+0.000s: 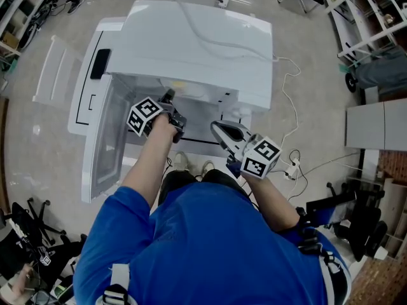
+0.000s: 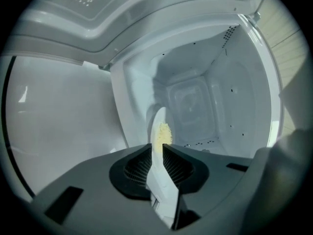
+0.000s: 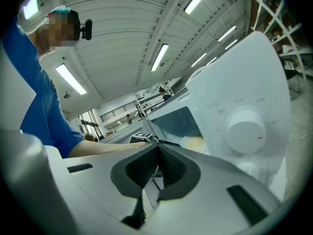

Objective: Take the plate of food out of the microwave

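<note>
You are partway through, and most of the work is yet to come. The microwave (image 1: 197, 43) is standing with its door (image 1: 102, 145) swung wide to your left, so the opening step is finished. You are reaching your left tongs (image 2: 156, 148) into the mouth of the oven and gripping the plate (image 2: 155, 124) by its rim. The rim is running edge-on between the two pads, and both pads are lying against it, as far as that view shows. The yellow food (image 2: 165, 132) is sitting on the plate just past the pad tips.

The plate is not out yet. The white back wall and side walls are surrounding it in the left gripper view, so it is sitting inside the oven near the front.

Your right tongs (image 3: 157, 148) are closed on nothing. You are holding them outside the oven, in front of the control panel with its dial (image 3: 244, 129).

What you are facing now is drawing the plate out level through the doorway and setting it down somewhere. No landing spot is showing in these views.
</note>
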